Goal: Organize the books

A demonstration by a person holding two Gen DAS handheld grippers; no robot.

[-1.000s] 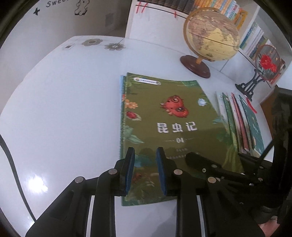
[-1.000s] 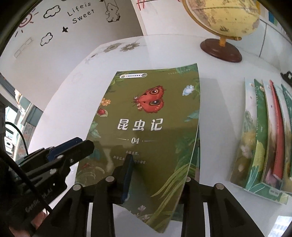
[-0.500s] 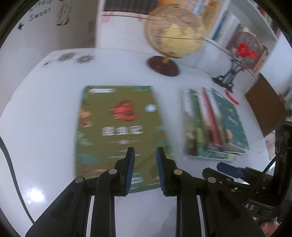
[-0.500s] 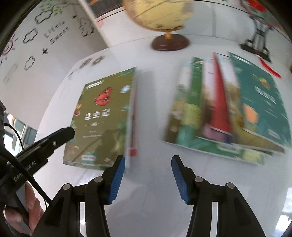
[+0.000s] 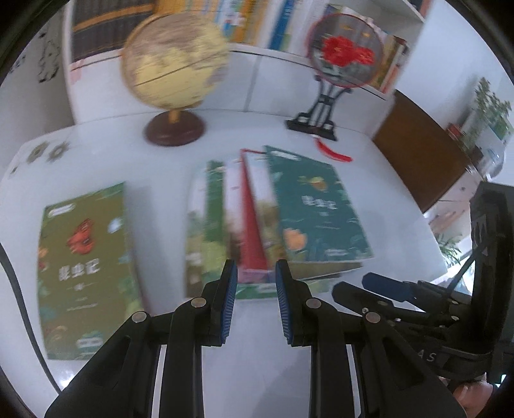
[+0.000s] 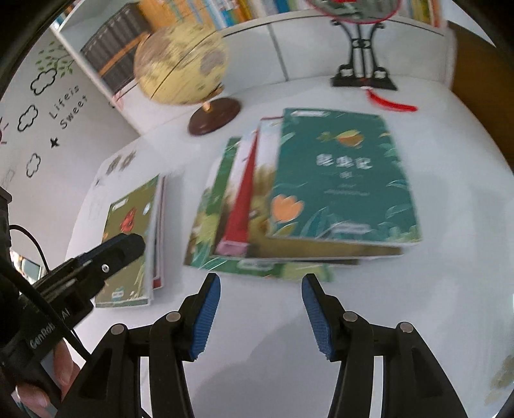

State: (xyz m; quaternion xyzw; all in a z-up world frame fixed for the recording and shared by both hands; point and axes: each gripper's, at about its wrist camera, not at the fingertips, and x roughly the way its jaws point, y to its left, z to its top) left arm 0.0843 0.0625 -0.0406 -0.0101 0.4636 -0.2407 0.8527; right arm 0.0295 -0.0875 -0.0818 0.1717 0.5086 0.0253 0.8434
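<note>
An olive-green book with a red butterfly [image 5: 83,263] lies flat on top of a small stack at the left of the white table [image 5: 257,369]; it also shows in the right wrist view [image 6: 128,250]. A fanned spread of several books topped by a dark teal one [image 5: 318,205] lies at the middle; the teal book also shows in the right wrist view [image 6: 343,180]. My left gripper [image 5: 256,302] is open and empty, just short of the spread's near edge. My right gripper [image 6: 261,313] is open and empty, also just short of that edge.
A yellow globe on a brown base [image 5: 173,74] and a round red-flower fan on a black stand [image 5: 334,70] stand at the back of the table. A bookshelf [image 5: 257,22] runs behind them. A brown cabinet [image 5: 417,151] stands at the right.
My right gripper has let go of the olive-green book, which now lies on the left stack. Both grippers have swung right to face the fanned spread of books.
</note>
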